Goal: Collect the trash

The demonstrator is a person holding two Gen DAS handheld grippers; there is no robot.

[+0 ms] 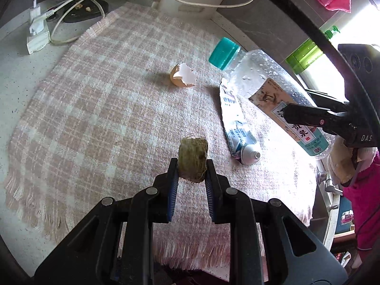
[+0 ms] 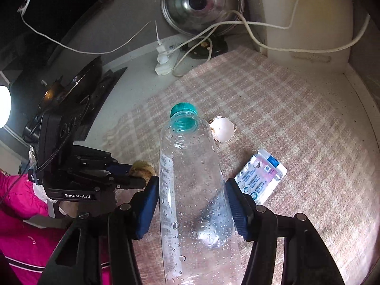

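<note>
We work over a pink-and-white checked cloth spread on a speckled grey countertop, its fringed edge hanging toward us.

Our right gripper reaches in from the right side of the cloth, its fingers level and pointing across toward the middle. Its blue-padded jaws are closed on the body of a clear plastic water bottle, wet with droplets inside, teal cap still screwed on and pointing away from us. From the left wrist camera the bottle lies slanted, label up, held off the cloth at its lower end where the right gripper clamps it.

Our left gripper comes in low from the near edge, fingers pointing forward over the cloth. Its jaws are pinched on a small brownish-green fibrous chunk, which sits between the pad tips; we cannot tell whether it is raised clear of the cloth. In the right wrist view the left gripper enters from the left, with a pink sleeve behind it.

A flattened toothpaste tube lies on the cloth just beside the bottle, its uncapped nozzle toward us. A broken eggshell rests near the cloth's middle, well apart from the left gripper.

At the back, white cables run to a power strip.
</note>
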